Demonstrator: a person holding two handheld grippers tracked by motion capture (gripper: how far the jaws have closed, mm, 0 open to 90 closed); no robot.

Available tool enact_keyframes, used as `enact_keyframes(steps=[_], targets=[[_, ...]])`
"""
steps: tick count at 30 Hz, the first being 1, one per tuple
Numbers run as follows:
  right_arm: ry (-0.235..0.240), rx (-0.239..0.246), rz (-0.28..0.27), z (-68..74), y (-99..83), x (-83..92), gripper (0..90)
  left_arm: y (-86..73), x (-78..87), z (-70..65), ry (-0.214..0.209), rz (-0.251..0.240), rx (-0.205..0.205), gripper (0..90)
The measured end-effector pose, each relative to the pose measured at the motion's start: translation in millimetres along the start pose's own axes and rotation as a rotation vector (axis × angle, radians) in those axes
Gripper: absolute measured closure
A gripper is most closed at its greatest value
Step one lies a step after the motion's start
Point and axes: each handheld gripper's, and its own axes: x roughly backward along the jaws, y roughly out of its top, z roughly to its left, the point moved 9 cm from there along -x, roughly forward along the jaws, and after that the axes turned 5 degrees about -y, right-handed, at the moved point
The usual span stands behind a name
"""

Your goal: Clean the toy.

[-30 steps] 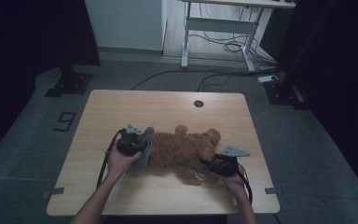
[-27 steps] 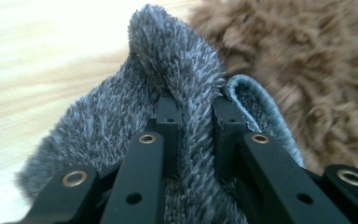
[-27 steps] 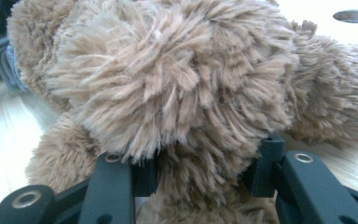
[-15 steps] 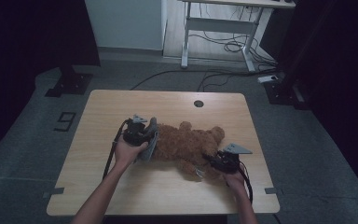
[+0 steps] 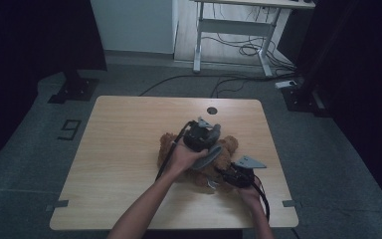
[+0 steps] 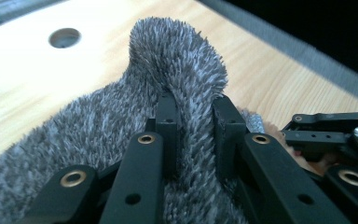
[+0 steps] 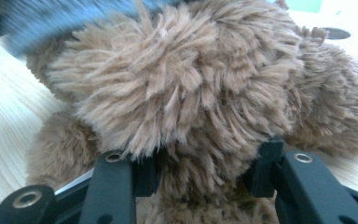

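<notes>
A: Start big. What's on the table (image 5: 129, 149)?

B: A brown bear (image 5: 227, 145), a plush one, lying right of centre and toward the near edge. A grey cloth (image 5: 210, 155) is draped over its middle.

A: Which way does the bear run?

B: In the high view its long axis slants from the far left to the near right. One brown end sticks out at the left by the person's wrist, and another lobe at the far right. Which end is the head I can't tell for sure; the hand and cloth cover too much.

A: And the cloth?

B: In the left gripper view it is grey fur (image 6: 98, 126) with a fold standing upright, pointing away toward the table's hole (image 6: 64, 37).

A: The grippers?

B: The left gripper (image 6: 196, 126) is clenched on that fold, one pad on each side of it. In the high view it sits over the bear's middle (image 5: 204, 137). The right gripper (image 7: 209, 172) grasps a tuft of the bear's brown fur (image 7: 182, 93), its jaws fairly wide around the plush. From above it is at the bear's near right end (image 5: 219, 180), low by the table.
</notes>
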Motion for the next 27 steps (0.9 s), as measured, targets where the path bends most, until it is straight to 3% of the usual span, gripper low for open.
enact_keyframes(steps=[2, 5, 10, 15, 20, 24, 27], targets=[[-0.002, 0.013, 0.006, 0.4, -0.6, 0.5, 54.7, -6.8, -11.1, 2.2, 0.018, 0.018, -0.016, 75.5], [0.002, 0.013, 0.008, 0.2, -1.8, 0.3, 54.7, -12.7, -7.9, 10.1, -0.024, -0.012, 0.044, 75.7], [-0.006, 0.025, 0.005, 1.2, -1.9, 0.3, 54.7, -30.0, 19.2, 40.9, 0.079, 0.01, 0.048, 75.7], [-0.002, 0.022, 0.001, 1.3, -2.1, 0.2, 54.7, -49.5, 46.6, 66.9, 0.114, -0.009, 0.09, 75.8], [-0.002, 0.016, -0.003, 1.4, -2.6, 0.4, 54.6, -69.9, 76.3, 98.6, 0.179, -0.024, 0.13, 75.9], [0.001, 0.014, -0.003, 1.2, -2.8, 0.5, 54.7, -94.2, 84.4, 117.1, 0.188, -0.031, 0.193, 76.0], [0.001, 0.011, -0.003, 1.0, -3.0, 0.4, 54.6, -119.4, 81.9, 127.2, 0.21, 0.021, 0.222, 76.2]])
